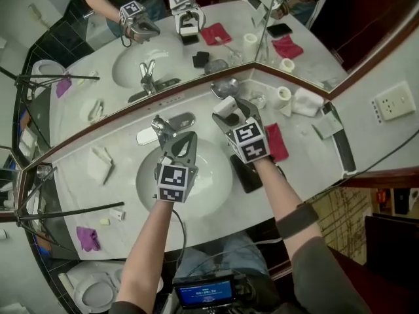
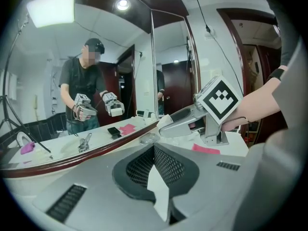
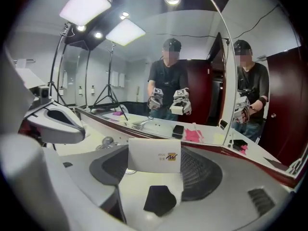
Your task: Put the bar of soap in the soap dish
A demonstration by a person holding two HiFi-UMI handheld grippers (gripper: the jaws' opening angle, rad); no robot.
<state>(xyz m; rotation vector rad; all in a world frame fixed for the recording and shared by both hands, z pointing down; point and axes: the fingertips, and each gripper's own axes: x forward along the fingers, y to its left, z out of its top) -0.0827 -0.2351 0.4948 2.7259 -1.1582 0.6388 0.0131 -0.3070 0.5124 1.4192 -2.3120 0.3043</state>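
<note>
While my right gripper [image 1: 230, 114] hangs above the back of the surface [image 1: 308, 159], the bar of soap [image 3: 154, 155] stands upright between its fingers [image 3: 204, 174]. It is in a white box with a small logo, and the fingers pinch it by its ends. It is off the surface, near the shiny soap dish [image 1: 224, 86] that sits at the back edge against the mirror [image 1: 196, 38].

My left gripper [image 1: 178, 139] is over the sink [image 1: 209, 188], close to the tap [image 1: 162, 127], with its fingers [image 2: 178, 170] pressed together. A sliver of white shows in the seam between them, and I cannot tell what it is.

Between the sink and the right edge lie a black phone [image 1: 245, 174] and a pink cloth [image 1: 275, 142]. Toward the back right corner are a paper roll [image 1: 283, 95] and a folded white towel [image 1: 306, 102].
</note>
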